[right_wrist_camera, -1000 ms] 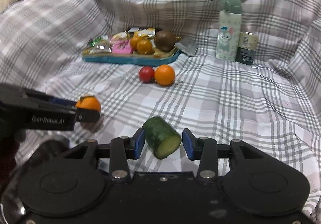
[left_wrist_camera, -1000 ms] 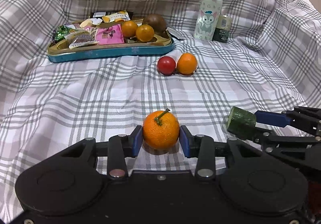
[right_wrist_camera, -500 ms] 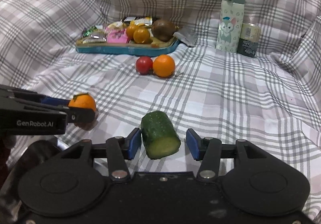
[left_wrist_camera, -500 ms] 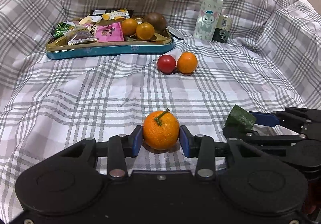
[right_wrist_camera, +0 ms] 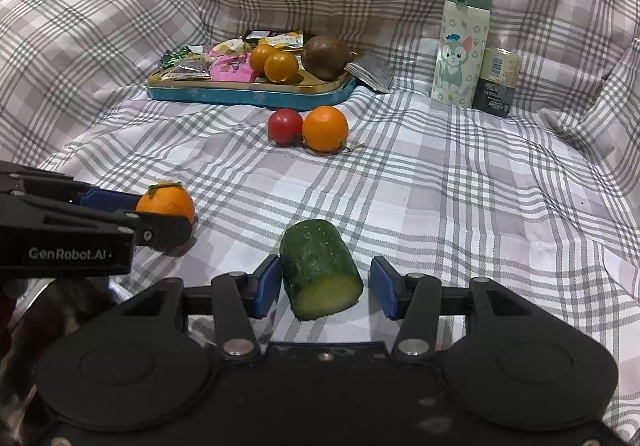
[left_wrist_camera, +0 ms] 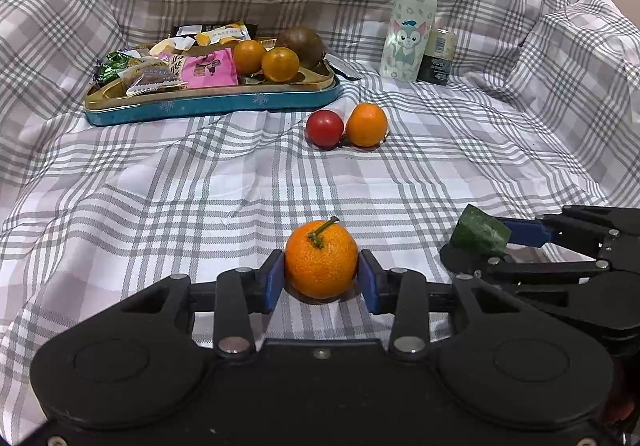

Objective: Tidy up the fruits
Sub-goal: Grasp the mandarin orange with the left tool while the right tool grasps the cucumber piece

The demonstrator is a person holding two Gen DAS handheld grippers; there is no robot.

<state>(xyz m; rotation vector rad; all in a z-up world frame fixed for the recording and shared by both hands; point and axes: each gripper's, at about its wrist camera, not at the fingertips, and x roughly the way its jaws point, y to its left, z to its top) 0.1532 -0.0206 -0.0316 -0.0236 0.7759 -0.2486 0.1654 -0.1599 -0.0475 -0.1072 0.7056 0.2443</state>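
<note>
A plaid cloth covers everything. At the back, a tray holds snacks and fruit. The left gripper clamps an orange resting on the cloth. The right gripper, jaws just closing, has a gap beside the cucumber lying between them.

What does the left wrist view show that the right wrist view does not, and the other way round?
Only the left wrist view: the left gripper seen from behind, pressing both sides of the stemmed round orange mandarin.
Only the right wrist view: the pale cut face of the dark green cucumber piece, and a gap beside it inside the right gripper, whose jaws have just been closing around it.
Both: the teal tin tray, the red tomato and the cartoon-cat bottle.
</note>
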